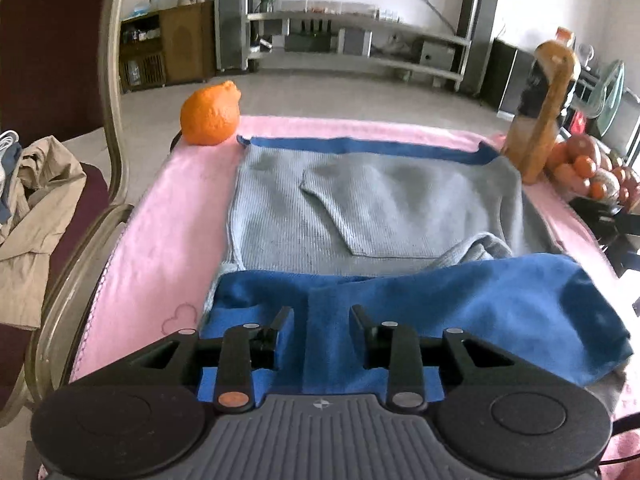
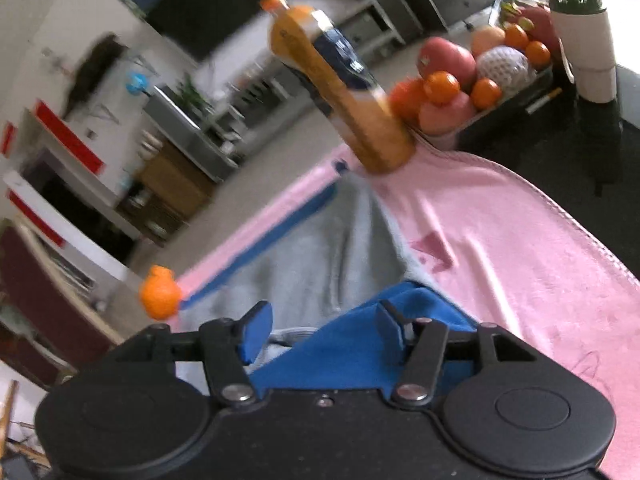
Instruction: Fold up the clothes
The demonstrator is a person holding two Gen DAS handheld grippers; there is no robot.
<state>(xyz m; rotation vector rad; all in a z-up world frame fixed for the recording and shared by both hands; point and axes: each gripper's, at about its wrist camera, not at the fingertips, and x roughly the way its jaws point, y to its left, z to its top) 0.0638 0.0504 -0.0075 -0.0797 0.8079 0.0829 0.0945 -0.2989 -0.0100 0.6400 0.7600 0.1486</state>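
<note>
Sweatshirt spread flat across the pink towel, grey ribbed body facing up, blue hem band along the far edge, kangaroo pocket in the middle. Blue sleeve folded over the near part, running toward the right edge of the towel. Left gripper low over that blue fabric at the near edge, jaws standing apart, a ridge of blue cloth rising between them, fingers not pinching it. Orange sitting at the far left corner of the towel, just beside the hem band. Orange drink bottle upright at the far right corner, touching the garment's edge. Fruit pile past the right edge. Beige jacket heaped on the chair off to the left.

Over to the right wrist view, tilted and blurred. Right gripper spread wide above the sweatshirt, blue pads showing, nothing between them; blue sleeve lying directly under the claw, contact hard to judge. Pink towel wrinkled out to the right. Drink bottle at the far corner, fruit pile behind it in a dark tray, white tumbler beyond that. Orange at the towel's far left corner.
</note>
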